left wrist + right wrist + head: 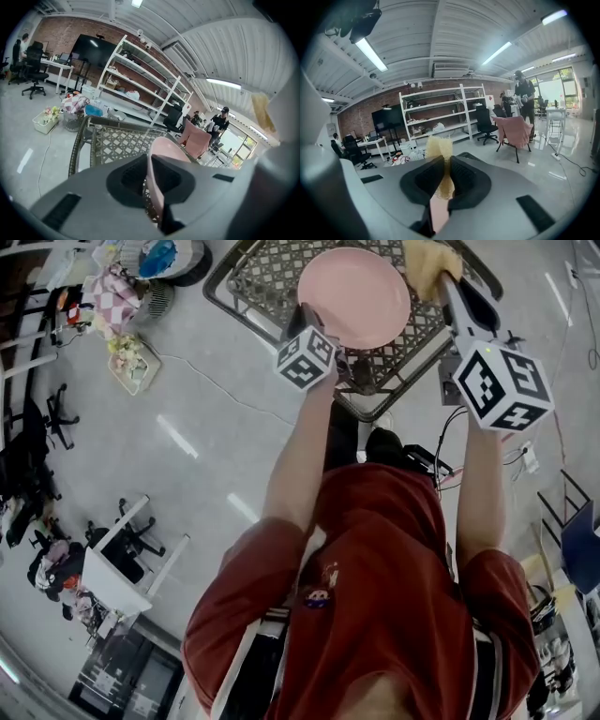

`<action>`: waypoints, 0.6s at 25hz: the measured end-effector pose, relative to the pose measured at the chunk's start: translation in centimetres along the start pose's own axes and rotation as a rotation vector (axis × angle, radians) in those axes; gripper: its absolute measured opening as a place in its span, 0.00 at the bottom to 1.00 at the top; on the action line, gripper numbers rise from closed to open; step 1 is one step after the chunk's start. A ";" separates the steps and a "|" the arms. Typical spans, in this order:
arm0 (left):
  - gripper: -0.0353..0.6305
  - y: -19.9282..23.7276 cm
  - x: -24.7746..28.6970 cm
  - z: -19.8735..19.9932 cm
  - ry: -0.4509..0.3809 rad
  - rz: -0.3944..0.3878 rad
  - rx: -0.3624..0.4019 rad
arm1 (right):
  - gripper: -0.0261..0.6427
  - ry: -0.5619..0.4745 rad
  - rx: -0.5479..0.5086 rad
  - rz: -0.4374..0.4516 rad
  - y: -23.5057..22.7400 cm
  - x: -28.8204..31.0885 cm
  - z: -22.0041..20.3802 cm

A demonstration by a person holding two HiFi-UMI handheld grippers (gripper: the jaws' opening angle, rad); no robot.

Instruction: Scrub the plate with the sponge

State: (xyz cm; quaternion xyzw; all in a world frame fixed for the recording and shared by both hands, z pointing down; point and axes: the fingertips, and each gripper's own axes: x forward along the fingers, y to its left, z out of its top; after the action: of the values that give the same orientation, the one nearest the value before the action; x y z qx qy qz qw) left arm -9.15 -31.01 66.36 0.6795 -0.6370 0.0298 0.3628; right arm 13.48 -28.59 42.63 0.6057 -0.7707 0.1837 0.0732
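Observation:
A round pink plate (354,296) is held up over a wicker lattice table (267,277). My left gripper (314,322) is shut on the plate's near left rim. In the left gripper view the plate (161,150) stands edge-on between the dark pads of the left gripper (150,176). A yellow sponge (429,266) sits at the plate's right edge, with my right gripper (448,285) shut on it. The right gripper view shows the sponge (439,152) squeezed in the right gripper (444,173), and the pink plate (439,213) just below it.
A small basket of flowers (134,362), a wire bin (155,298) and a cable lie on the floor to the left. A white desk (117,573) and office chairs stand lower left. Shelves, a pink chair (515,131) and a standing person (525,101) are farther off.

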 end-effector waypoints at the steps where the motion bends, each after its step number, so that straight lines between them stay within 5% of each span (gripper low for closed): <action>1: 0.09 0.2 0.2 -0.3 0.008 0.004 -0.003 | 0.11 0.004 0.001 -0.002 -0.1 0.1 -0.2; 15: 0.09 2.9 3.3 -5.0 0.126 0.071 -0.021 | 0.11 0.058 0.022 -0.029 -1.3 1.6 -3.2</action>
State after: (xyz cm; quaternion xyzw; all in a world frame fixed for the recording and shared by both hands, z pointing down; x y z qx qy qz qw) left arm -9.01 -30.91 72.98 0.6493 -0.6370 0.0786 0.4080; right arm 14.00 -29.15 46.35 0.6119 -0.7574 0.2086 0.0915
